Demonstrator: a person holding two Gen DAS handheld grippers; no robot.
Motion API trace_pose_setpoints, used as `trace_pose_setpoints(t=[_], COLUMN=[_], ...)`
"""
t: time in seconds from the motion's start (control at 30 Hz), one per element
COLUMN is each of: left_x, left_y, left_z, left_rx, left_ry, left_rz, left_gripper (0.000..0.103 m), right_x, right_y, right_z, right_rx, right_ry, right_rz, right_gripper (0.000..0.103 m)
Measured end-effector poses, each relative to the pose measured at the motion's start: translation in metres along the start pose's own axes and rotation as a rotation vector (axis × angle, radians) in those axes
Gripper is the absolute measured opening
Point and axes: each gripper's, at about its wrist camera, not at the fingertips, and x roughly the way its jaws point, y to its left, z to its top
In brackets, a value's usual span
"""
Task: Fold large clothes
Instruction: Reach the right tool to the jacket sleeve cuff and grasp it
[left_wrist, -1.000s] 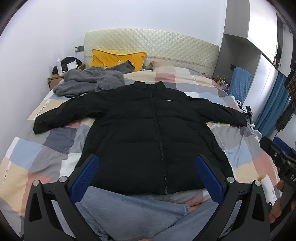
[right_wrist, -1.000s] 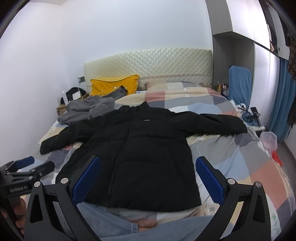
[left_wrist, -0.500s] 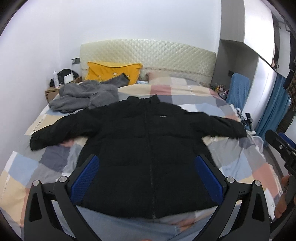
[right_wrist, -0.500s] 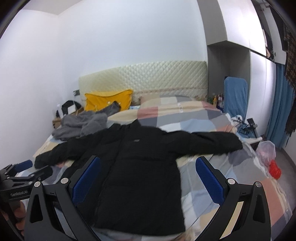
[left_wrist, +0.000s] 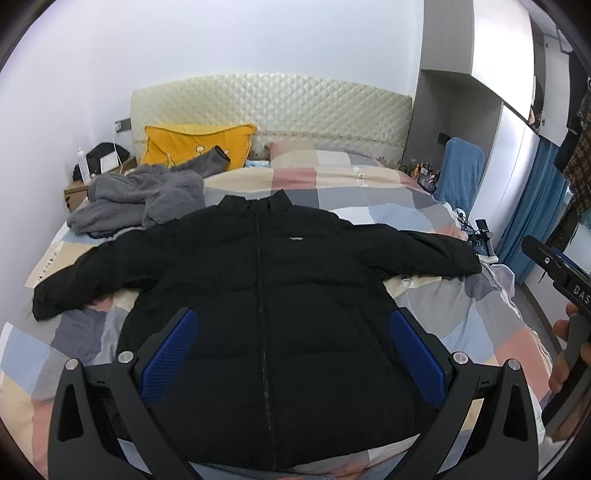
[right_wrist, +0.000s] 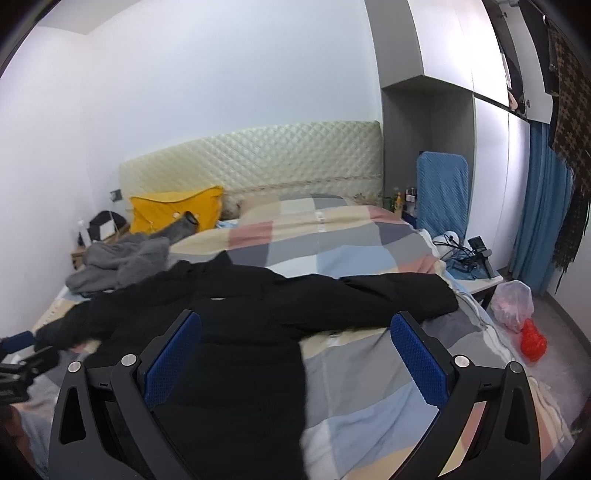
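left gripper (left_wrist: 291, 354): jaws wide open, empty, above the jacket hem.
jacket (left_wrist: 266, 295): black puffer, flat on the patchwork bed (left_wrist: 369, 192), front up, zipped, both sleeves spread.
handling: looks bulky, soft, springy, likely slick shell; pinch a cuff or hem corner, not the padded middle.
right sleeve (right_wrist: 399, 291): motion-blurred in right view, probably the nearest grab point.
right gripper (right_wrist: 295, 354): jaws wide open, empty.

Bed (left_wrist: 424, 295): black jacket (left_wrist: 266, 295), grey garment (left_wrist: 140, 199), yellow pillow (left_wrist: 192, 142).
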Motion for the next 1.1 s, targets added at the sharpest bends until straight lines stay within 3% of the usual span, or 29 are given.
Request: trace_pose_setpoints(t=[0.23, 0.4, 0.53, 0.7, 0.8, 0.97, 1.1], left_x=[0.044, 0.078, 0.114, 0.148, 0.166, 0.197, 0.214], left_y=[0.005, 0.024, 0.046, 0.066, 0.076, 0.083, 0.088], left_z=[-0.001, -0.011, -0.023, -0.029, -0.033, -0.041, -0.043], left_rx=[0.019, -0.035, -0.069, -0.039, -0.066, -0.083, -0.079], left_ry=[0.036, 0.081, 0.129, 0.118, 0.125, 0.177, 0.200], left_rz=[-0.019, -0.010, -0.094, 0.035, 0.040, 0.044, 0.071], left_gripper=[0.103, 0.103, 0.103, 0.103, 0.103, 0.103, 0.103], right_x=[0.079, 0.154, 0.217, 0.283, 0.308, 0.330, 0.348], right_y=[-0.075, -0.150, -0.204, -0.265, -0.292, -0.327, -0.332], right_z=[-0.009, -0.028, -0.052, -0.086, -0.098, -0.109, -0.099], right_rx=[0.097, 0.231, 0.373, 0.572, 0.664, 0.802, 0.787], right_ry=[0.042, 0.118, 0.188, 0.257, 0.249, 0.155, 0.113], right_rz=[-0.085, 0.018, 0.046, 0.045, -0.009, -0.075, -0.111], right_gripper=[0.103, 0.103, 0.103, 0.096, 0.095, 0.095, 0.096])
